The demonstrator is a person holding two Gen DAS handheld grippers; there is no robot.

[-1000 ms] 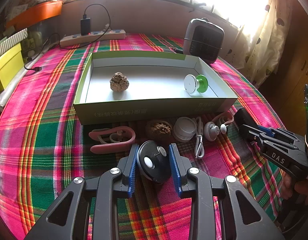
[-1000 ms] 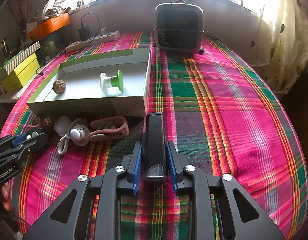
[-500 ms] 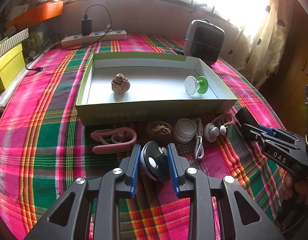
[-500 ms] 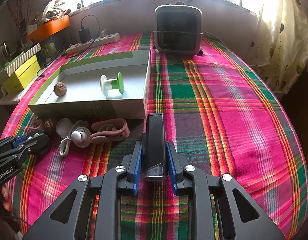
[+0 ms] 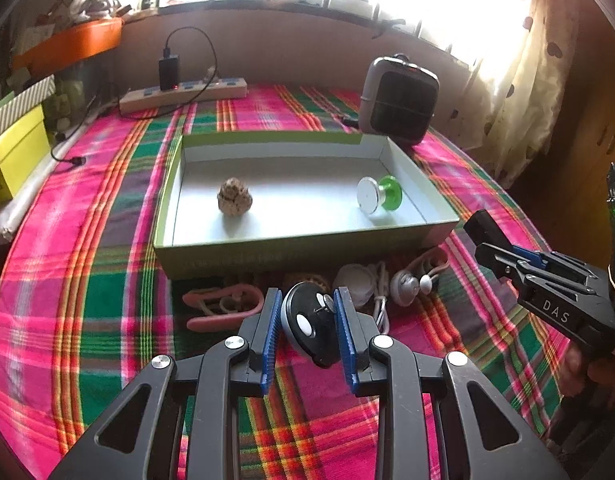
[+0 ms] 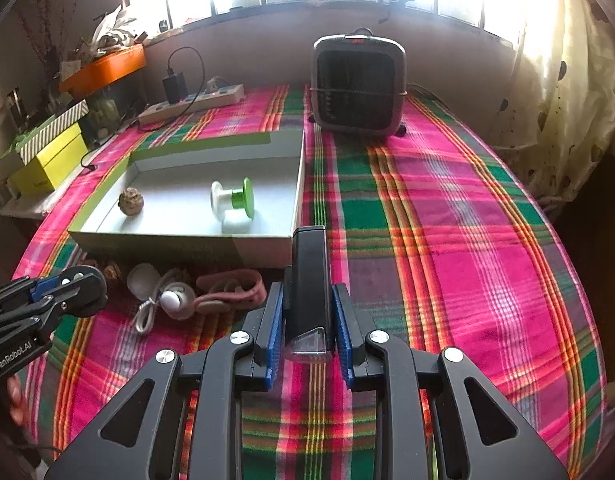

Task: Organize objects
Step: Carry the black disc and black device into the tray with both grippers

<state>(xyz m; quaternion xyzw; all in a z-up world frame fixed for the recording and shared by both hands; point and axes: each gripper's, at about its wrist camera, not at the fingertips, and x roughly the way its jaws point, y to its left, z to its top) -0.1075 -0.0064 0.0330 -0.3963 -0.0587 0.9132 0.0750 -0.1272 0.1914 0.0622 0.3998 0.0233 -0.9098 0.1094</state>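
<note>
Left wrist view: left claw (image 5: 307,330), its jaws having just closed, clamps a round black disc (image 5: 309,326) above the plaid counter (image 5: 87,280), near the green box (image 5: 299,258). Right wrist view: right claw (image 6: 308,330) pinches a black bar (image 6: 309,280) beside the box's corner.

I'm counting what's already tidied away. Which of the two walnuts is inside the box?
The walnut on the white floor at the left of the box. The other walnut lies on the cloth outside its front wall.
</note>
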